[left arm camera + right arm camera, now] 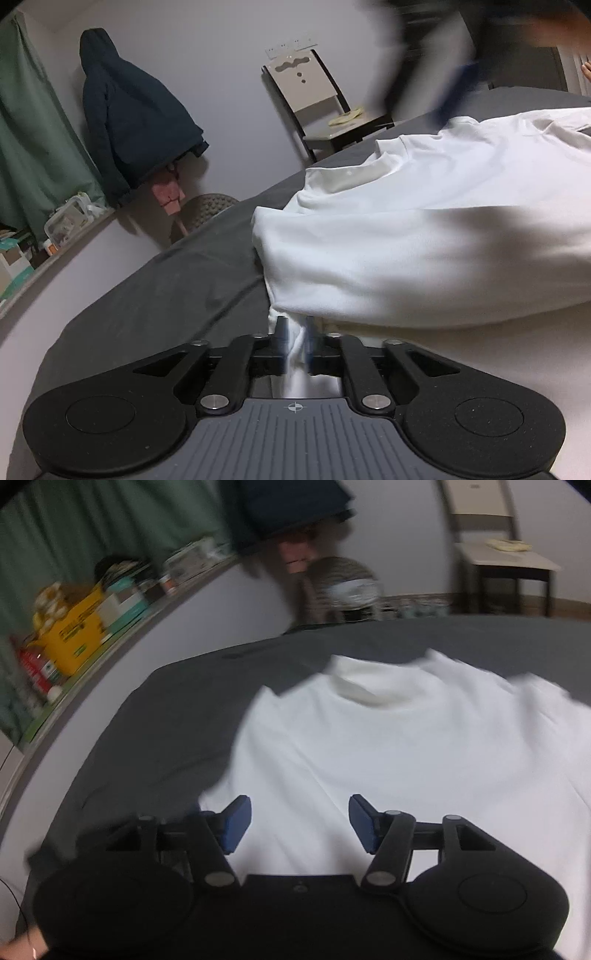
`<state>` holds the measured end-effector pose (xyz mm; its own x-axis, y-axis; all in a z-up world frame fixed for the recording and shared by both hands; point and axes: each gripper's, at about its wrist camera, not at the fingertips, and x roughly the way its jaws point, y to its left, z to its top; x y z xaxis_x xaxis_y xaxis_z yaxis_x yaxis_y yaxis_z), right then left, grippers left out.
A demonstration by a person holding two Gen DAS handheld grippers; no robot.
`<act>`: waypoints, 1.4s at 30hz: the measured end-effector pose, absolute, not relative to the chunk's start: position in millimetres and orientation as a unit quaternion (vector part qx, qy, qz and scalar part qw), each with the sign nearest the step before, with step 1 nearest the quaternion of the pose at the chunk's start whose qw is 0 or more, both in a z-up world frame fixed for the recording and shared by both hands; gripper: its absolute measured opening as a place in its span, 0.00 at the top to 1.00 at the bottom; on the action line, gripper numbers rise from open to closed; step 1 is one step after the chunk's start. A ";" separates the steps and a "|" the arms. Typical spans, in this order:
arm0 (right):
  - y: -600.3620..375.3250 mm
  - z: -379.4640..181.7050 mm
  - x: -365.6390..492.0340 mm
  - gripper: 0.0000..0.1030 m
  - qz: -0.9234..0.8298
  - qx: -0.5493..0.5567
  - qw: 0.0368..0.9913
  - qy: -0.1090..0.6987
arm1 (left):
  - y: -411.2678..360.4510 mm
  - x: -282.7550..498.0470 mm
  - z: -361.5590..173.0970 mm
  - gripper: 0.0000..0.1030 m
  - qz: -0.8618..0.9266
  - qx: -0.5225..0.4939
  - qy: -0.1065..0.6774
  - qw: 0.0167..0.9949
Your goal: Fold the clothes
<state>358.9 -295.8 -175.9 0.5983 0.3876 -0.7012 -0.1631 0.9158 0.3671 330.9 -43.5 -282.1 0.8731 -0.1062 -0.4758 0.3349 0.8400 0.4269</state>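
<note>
While white shirt (pixel 388 746) lies spread on grey bed (pixel 177 709), collar at far end, left gripper (pixel 295 332) fingers clamped on bunched edge of cloth. Right gripper (pixel 300 821) over near hem, blue fingers (pixel 236 823) wide apart, holding nothing.

Shirt (pixel 388 746) lies on bed (pixel 155 716), chair (pixel 325 99) behind.

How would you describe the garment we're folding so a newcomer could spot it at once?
Start with the dark grey bedsheet that fills the lower part of both views. The white shirt lies spread on it, its stand-up collar pointing away from the open right gripper. It is the only white cloth there, and the left gripper has a pinch of its edge.
</note>
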 end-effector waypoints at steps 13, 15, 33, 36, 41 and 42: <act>-237.5 -191.7 455.5 0.34 0.150 0.111 0.843 0.504 | -39.2 346.2 -300.4 0.00 -0.073 0.309 0.188 0.930; -239.9 -191.0 446.1 0.34 0.154 0.118 0.838 0.511 | -39.0 348.2 -297.3 0.00 -0.068 0.301 0.181 0.934; -419.6 -210.4 137.6 0.37 -0.118 0.252 0.841 0.463 | -39.8 352.5 -301.9 0.00 0.030 0.348 0.182 0.919; -452.3 -223.0 111.4 0.38 -0.132 0.348 0.815 0.444 | -43.0 342.0 -298.9 0.00 0.014 0.346 0.179 0.921; -461.6 -240.4 103.5 0.39 -0.099 0.413 0.790 0.442 | -40.7 323.0 -294.5 0.00 -0.015 0.349 0.172 0.921; -458.7 -242.5 105.6 0.39 -0.089 0.416 0.789 0.444 | -41.5 320.8 -295.6 0.00 -0.017 0.359 0.166 0.918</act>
